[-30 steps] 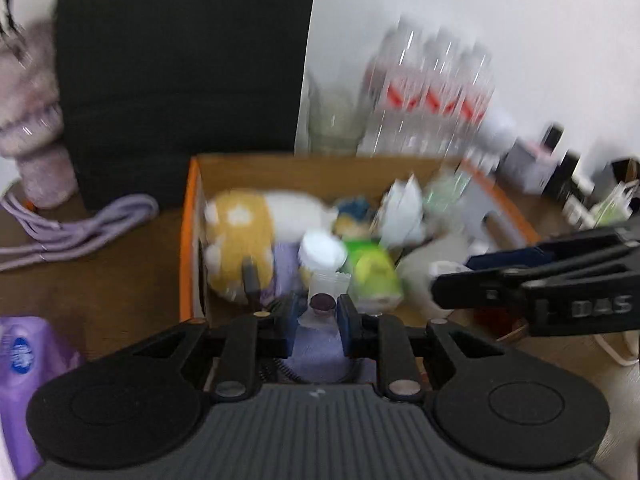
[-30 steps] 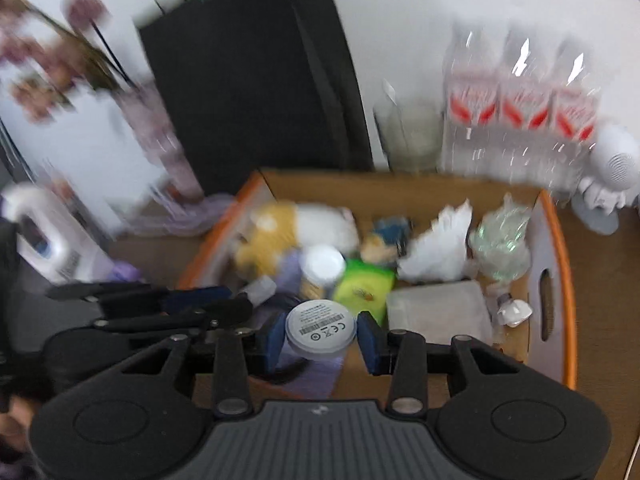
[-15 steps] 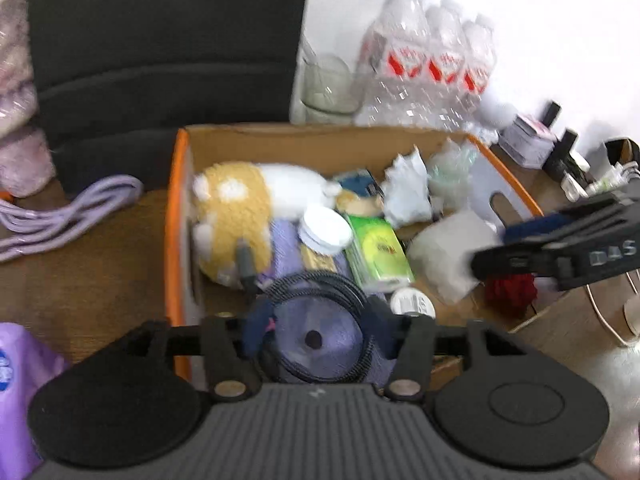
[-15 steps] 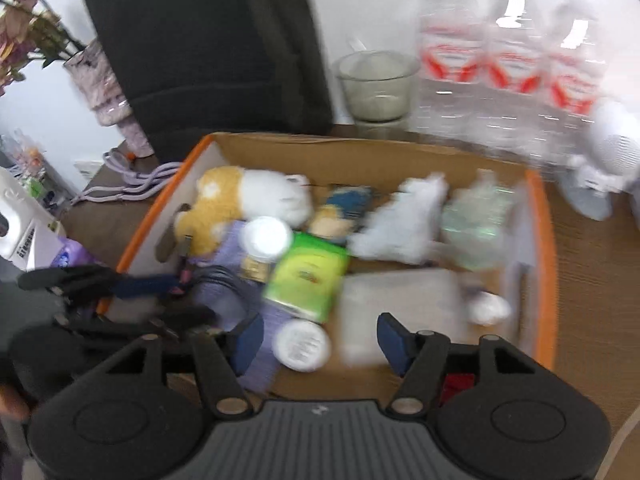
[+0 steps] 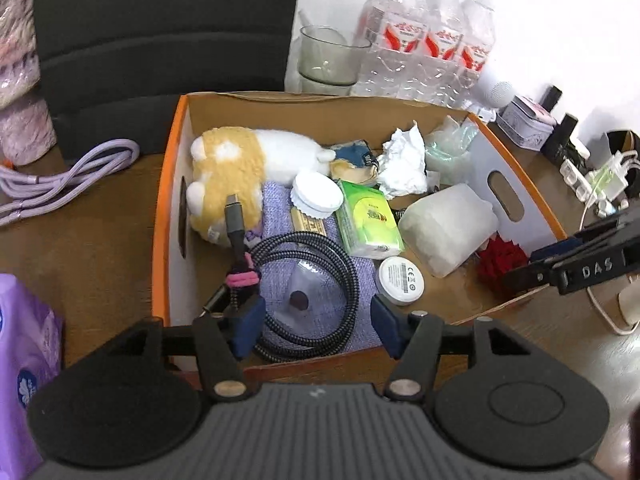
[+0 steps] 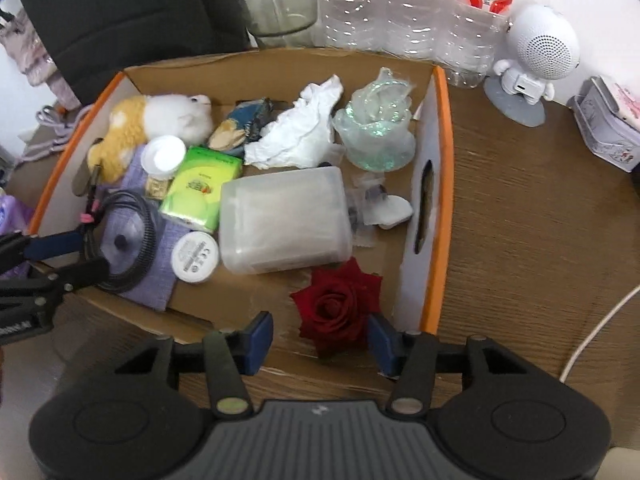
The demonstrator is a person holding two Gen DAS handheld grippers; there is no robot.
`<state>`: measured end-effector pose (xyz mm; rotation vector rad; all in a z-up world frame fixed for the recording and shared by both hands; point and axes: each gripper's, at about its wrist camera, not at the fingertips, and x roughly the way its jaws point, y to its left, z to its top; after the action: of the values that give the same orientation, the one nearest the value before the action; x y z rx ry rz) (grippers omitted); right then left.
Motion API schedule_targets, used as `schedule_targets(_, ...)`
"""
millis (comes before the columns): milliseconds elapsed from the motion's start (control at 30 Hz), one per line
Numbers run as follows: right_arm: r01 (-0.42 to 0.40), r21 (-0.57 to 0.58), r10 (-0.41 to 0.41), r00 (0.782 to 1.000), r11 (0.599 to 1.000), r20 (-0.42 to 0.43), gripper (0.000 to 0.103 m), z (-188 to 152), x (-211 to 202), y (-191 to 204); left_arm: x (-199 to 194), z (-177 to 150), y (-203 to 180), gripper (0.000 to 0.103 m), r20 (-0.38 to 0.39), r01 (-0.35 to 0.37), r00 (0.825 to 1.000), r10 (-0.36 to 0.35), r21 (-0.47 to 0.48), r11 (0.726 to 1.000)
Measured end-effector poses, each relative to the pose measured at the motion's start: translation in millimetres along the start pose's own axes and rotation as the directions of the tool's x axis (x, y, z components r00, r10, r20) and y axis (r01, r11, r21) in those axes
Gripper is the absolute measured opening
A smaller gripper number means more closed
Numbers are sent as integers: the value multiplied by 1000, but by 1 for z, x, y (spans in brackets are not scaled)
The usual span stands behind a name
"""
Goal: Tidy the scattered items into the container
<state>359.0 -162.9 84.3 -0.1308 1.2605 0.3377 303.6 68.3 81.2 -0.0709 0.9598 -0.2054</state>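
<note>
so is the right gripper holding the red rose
No, the right gripper is open, its fingers spread to either side of the red rose, which lies on the floor of the cardboard box.

A brown wooden table (image 6: 520,208) stands against a white wall (image 5: 560,20).

Behind the box stands a pack of water bottles (image 5: 430,46) with red labels, and just beside it, on the left, a clear glass bowl (image 5: 328,58). A black chair back (image 5: 160,36) fills the upper left. A coiled purple cable (image 5: 60,178) lies on the wooden table (image 6: 528,216), and a purple tissue pack (image 5: 24,356) is at the left edge. On the right stand a small white robot speaker (image 6: 532,56) and a metal tin (image 6: 610,124), well apart from the chair.
</note>
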Motion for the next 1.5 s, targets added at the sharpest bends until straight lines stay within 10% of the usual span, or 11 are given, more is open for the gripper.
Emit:
schedule_targets(233,-20,-7,21,965,1000,262,75,-8,-55,13,-63,6,-16,77,232,-135,964,133,-8,991)
schedule_targets(300,-16,9,11,910,1000,414,83,-22,-78,21,-85,-16,-35,92,395,-243,887,240,-43,969)
schedule_targets(400,34,24,-41,733,999,679,92,-63,-98,35,-102,-68,-60,103,631,-293,713,307,-130,947)
schedule_targets(467,57,7,-42,640,998,767,100,-88,-96,45,-101,-89,-68,103,665,-276,677,315,-166,947)
schedule_targets(600,74,-16,-36,652,997,758,100,-100,-84,57,-100,-95,-74,103,624,-240,725,292,-167,956)
schedule_targets(1000,79,-32,-22,597,996,802,102,-239,-107,76,-169,-189,-117,103,649,-288,701,296,-122,950)
schedule_targets(1267,130,-108,-1,641,986,768,103,-379,-117,89,-215,-314,-141,103,665,-249,699,262,-117,961)
schedule_targets(1500,86,-74,-4,674,994,739,103,-451,-111,89,-213,-373,-132,103,565,-266,776,280,-108,958)
